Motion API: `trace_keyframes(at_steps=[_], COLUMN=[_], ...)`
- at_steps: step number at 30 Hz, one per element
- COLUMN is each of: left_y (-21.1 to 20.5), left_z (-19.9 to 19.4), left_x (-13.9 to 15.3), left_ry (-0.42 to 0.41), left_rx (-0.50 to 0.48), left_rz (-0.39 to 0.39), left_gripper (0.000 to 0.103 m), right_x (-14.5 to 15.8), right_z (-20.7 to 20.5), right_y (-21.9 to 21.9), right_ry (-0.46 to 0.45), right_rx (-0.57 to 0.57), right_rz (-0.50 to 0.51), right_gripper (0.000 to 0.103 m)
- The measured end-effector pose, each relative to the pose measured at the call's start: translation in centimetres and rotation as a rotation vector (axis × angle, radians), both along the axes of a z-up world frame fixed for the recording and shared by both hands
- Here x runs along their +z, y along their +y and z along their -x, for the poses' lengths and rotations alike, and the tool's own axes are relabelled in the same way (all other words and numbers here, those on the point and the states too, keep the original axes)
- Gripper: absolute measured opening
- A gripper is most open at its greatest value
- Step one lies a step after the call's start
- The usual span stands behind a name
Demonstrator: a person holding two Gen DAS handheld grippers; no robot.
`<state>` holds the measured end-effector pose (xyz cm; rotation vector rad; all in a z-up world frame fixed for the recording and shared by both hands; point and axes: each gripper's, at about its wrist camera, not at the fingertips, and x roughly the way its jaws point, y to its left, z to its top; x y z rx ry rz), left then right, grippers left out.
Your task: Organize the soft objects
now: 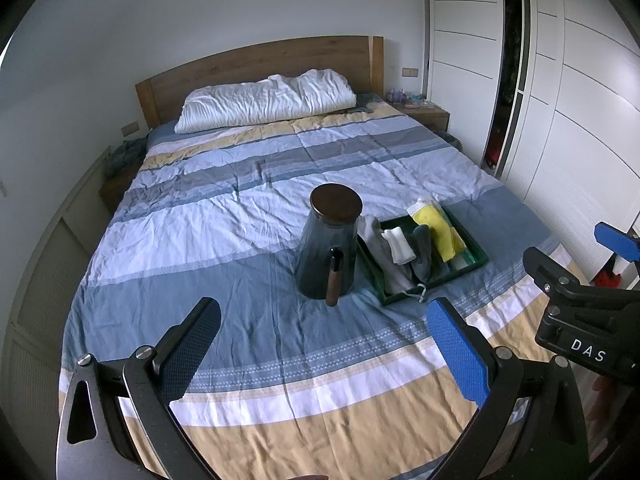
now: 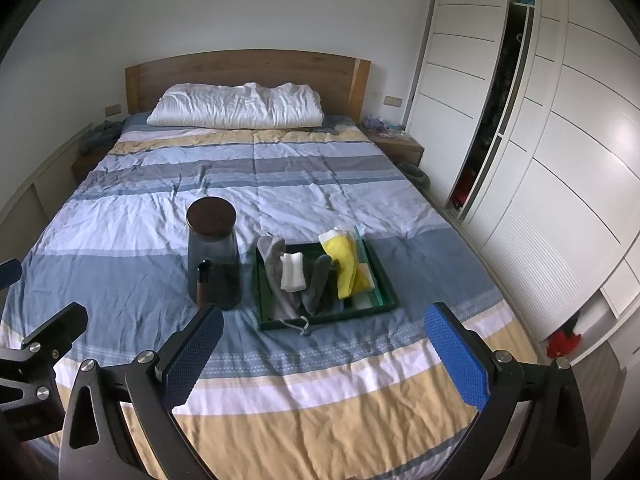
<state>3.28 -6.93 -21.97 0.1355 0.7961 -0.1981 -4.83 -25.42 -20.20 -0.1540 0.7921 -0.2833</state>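
A dark green tray (image 1: pixel 452 276) (image 2: pixel 340 320) lies on the striped bedspread and holds soft items: a yellow cloth (image 1: pixel 434 228) (image 2: pixel 346 264), a white rolled cloth (image 1: pixel 400 246) (image 2: pixel 292 272), a light grey sock (image 1: pixel 380 256) (image 2: pixel 276 276) and a dark grey sock (image 1: pixel 422 254) (image 2: pixel 318 284). A cord hangs over the tray's front rim. My left gripper (image 1: pixel 324 346) hovers open and empty over the foot of the bed, short of the tray. Beside it, my right gripper (image 2: pixel 326 356) is also open and empty.
A dark jug (image 1: pixel 326 256) (image 2: pixel 214 256) with a brown lid stands just left of the tray. A white pillow (image 2: pixel 236 106) lies against the wooden headboard. White wardrobe doors (image 2: pixel 560 200) line the right side, one ajar. Something red (image 2: pixel 564 342) lies on the floor.
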Motion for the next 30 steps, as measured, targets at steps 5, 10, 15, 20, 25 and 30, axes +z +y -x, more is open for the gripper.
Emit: trace_keyframes(at_steps=[5, 10, 15, 20, 25, 30], left_y=[-0.04, -0.09, -0.13, -0.36, -0.5, -0.78], left_z=[0.03, 0.02, -0.01, 0.05, 0.02, 0.12], left_x=[-0.02, -0.04, -0.06, -0.01, 0.03, 0.18], left_ry=[0.0, -0.001, 0.001, 0.002, 0.005, 0.001], left_rx=[0.001, 0.002, 0.0, -0.003, -0.004, -0.008], left_rz=[0.0, -0.001, 0.0, -0.002, 0.001, 0.004], left_gripper=[0.101, 0.101, 0.101, 0.101, 0.101, 0.101], right_x=[0.02, 0.02, 0.0, 0.01, 0.01, 0.02], right_z=[0.08, 0.08, 0.07, 0.1, 0.08, 0.0], right_y=[0.07, 0.13, 0.13, 0.22, 0.26, 0.3], right_ry=[0.0, -0.001, 0.001, 0.001, 0.001, 0.0], right_rx=[0.001, 0.0, 0.0, 0.001, 0.001, -0.001], right_rz=[0.001, 0.002, 0.002, 0.002, 0.003, 0.004], right_gripper=[0.103, 0.103, 0.103, 0.103, 0.103, 0.103])
